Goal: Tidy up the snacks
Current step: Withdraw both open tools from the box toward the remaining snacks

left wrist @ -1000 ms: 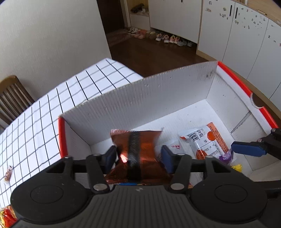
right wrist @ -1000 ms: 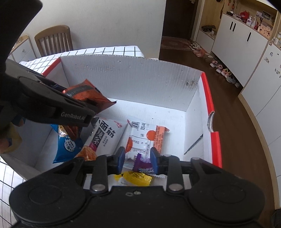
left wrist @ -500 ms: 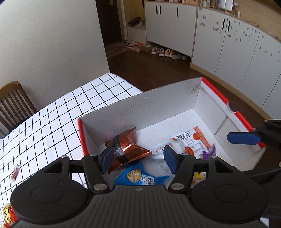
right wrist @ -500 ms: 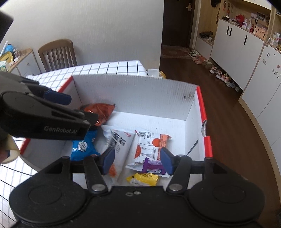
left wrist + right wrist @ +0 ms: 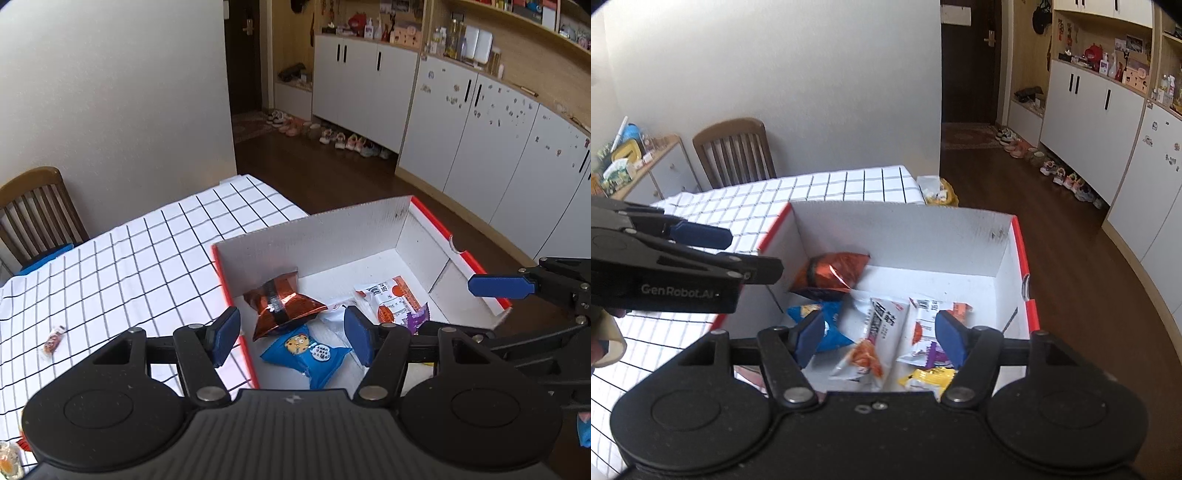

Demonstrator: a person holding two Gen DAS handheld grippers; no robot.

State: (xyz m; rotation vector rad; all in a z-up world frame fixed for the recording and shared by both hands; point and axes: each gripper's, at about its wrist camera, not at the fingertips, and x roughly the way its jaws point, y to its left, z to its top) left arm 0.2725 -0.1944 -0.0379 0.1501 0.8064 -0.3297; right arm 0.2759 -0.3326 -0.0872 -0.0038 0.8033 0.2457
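Fingers [image 5: 227,334] apart; crumpled orange snack bag [image 5: 284,304] boxed.

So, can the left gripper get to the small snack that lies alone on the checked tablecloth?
Probably yes. The small snack lies alone on the tablecloth, outside the box, with nothing around it. The left gripper is open and holds nothing, so its way looks free.

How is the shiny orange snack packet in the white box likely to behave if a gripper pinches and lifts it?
The orange packet looks puffed and creased, so it is probably light and would crumple under the pads rather than stay stiff. Its glossy foil suggests it may slip from a loose pinch. Lying slumped in the box, it seems unlikely to roll.
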